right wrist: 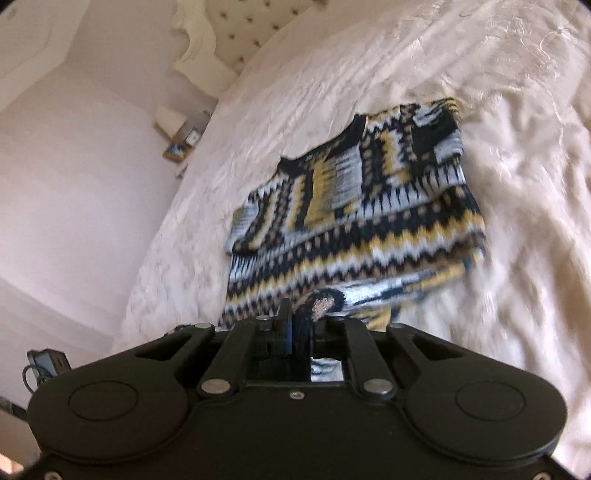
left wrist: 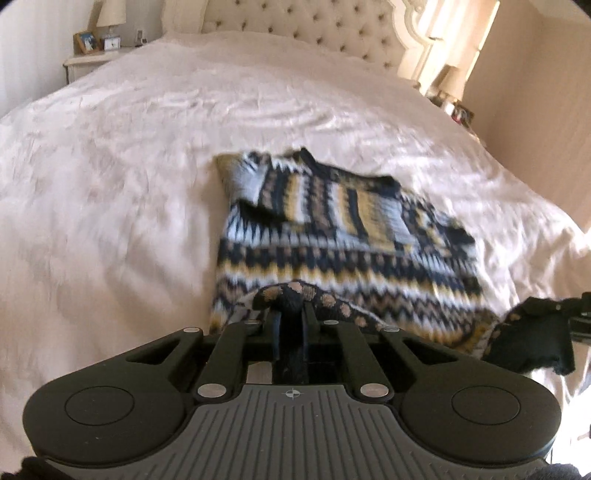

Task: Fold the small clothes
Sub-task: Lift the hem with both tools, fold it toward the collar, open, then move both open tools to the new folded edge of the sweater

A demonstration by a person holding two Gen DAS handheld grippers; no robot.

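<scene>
Sweater: body lies at twelve o'clock from both my tongs, hem nearest. My left gripper and right gripper are each clamped on that hem.

Chunky knit sweater on a soft, faintly glossy cloth bedspread.

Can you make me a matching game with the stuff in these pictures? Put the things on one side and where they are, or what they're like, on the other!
Things:
1. sweater
2. lamp
3. left gripper
4. headboard

Places or states:
A. shut on the sweater's near edge
B. on the bedside table
C. tufted with buttons, at the far end of the bed
D. spread on the white bedspread

Pairs: 1-D, 2-B, 3-A, 4-C
</scene>
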